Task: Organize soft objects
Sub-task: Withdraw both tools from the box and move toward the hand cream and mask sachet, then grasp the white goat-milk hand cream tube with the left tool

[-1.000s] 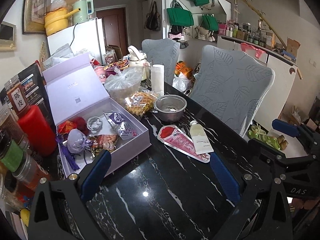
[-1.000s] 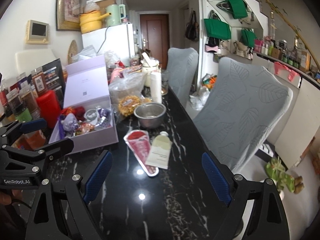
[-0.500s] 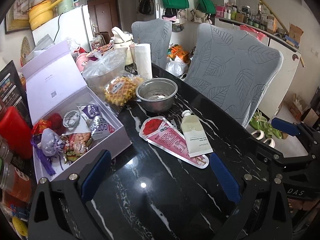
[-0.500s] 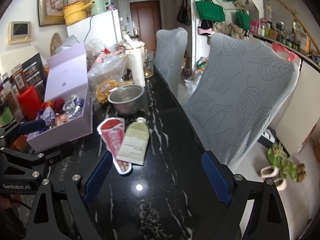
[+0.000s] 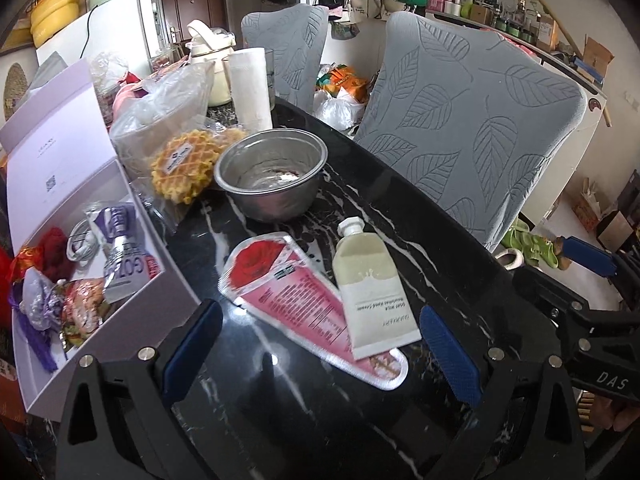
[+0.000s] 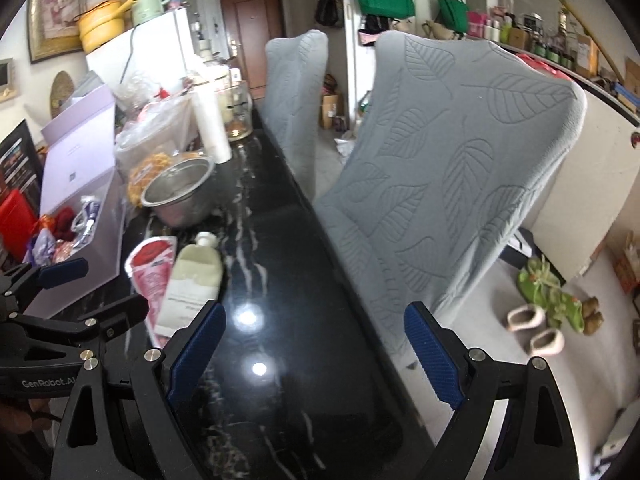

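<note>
From the left wrist, our left gripper (image 5: 316, 344) is spread wide and empty above the black table (image 5: 460, 280). Just ahead lie the pink pouch (image 5: 296, 292) and the cream tube (image 5: 374, 292) lying across it, both still outside the box (image 5: 132, 320) at our left, which already holds several packets. We judge the sorting partly done.

From the right wrist, our right gripper (image 6: 316, 344) is also wide, empty, tilted down near the table edge, with the tube ahead-left.

Left tongs (image 5: 320, 344) and right tongs (image 6: 316, 344) both gape wide, holding nothing.
</note>
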